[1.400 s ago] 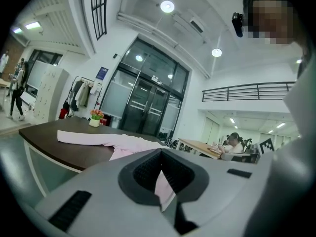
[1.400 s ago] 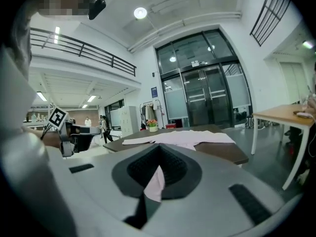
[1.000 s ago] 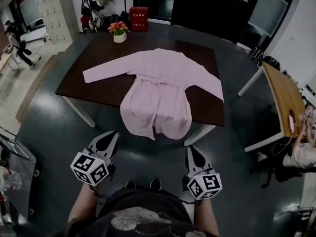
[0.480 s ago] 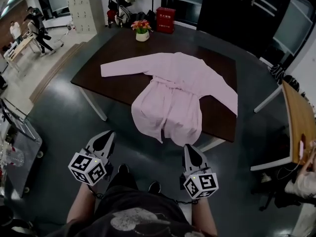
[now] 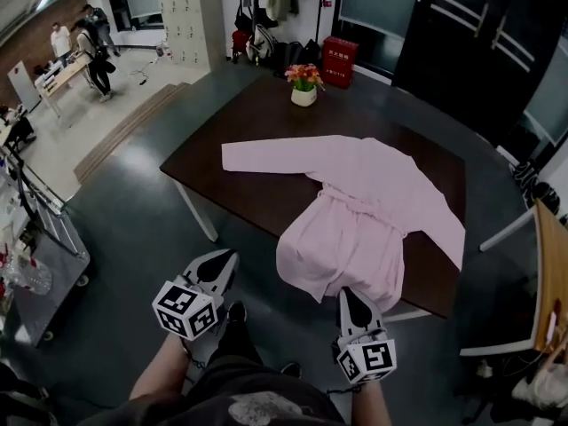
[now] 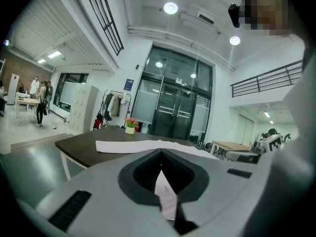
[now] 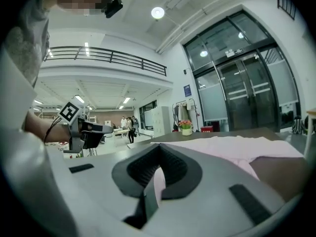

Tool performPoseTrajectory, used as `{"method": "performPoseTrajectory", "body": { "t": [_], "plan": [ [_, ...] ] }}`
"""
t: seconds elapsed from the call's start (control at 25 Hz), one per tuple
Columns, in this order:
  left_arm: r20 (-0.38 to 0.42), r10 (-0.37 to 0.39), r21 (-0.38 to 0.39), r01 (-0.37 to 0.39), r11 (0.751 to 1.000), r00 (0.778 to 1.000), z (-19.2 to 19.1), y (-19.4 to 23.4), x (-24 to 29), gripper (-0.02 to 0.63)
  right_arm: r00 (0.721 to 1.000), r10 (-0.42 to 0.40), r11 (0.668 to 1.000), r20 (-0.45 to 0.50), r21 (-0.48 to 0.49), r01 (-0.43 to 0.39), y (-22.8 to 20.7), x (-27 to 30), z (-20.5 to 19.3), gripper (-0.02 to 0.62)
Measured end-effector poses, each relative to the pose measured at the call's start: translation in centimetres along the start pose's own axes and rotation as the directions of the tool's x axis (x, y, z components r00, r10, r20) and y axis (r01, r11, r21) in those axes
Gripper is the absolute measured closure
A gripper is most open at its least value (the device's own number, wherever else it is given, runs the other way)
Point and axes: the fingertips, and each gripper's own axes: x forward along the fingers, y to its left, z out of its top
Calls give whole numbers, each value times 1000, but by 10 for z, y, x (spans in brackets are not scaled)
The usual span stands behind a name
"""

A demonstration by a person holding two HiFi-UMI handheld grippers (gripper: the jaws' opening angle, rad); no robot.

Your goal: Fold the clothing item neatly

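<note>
A pale pink robe point(image 5: 359, 211) lies spread on the dark brown table point(image 5: 266, 114), sleeves out to both sides, its hem hanging over the near edge. My left gripper point(image 5: 225, 261) is held low over the floor, short of the table's near left leg, jaws shut and empty. My right gripper point(image 5: 348, 295) is shut too, just below the hanging hem and apart from it. In the left gripper view the robe point(image 6: 143, 144) shows beyond the shut left gripper point(image 6: 161, 153). The right gripper view shows the robe point(image 7: 232, 144) past the shut right gripper point(image 7: 159, 148).
A white pot of flowers point(image 5: 303, 83) stands at the table's far edge, a red box point(image 5: 339, 60) on the floor behind it. A wooden table point(image 5: 552, 273) is at the right, a wire cart point(image 5: 40, 238) at the left. People point(image 5: 89, 43) stand far left.
The whole view has swung and drawn closer: the table and robe now sit nearer and further right. Both grippers stayed shut and empty, the right one now close under the hem.
</note>
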Motion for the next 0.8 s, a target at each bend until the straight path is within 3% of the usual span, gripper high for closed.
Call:
{"method": "performPoseTrajectory", "body": {
  "t": [0.12, 0.28, 0.52, 0.8],
  "plan": [
    [3, 14, -16, -14, 1000, 1000, 14, 46, 16, 595, 1000, 10, 999, -30, -48, -12, 19, 51, 1, 604],
    [21, 36, -2, -36, 999, 999, 38, 112, 35, 595, 994, 80, 994, -73, -64, -85, 50, 130, 2, 604],
    [-5, 45, -74, -45, 996, 999, 55, 209, 46, 595, 985, 119, 985, -124, -107, -132, 100, 235, 19, 604],
    [-61, 28, -52, -31, 998, 998, 49, 275, 61, 595, 958, 141, 979, -248, -112, -172, 138, 327, -1, 604]
  ]
}}
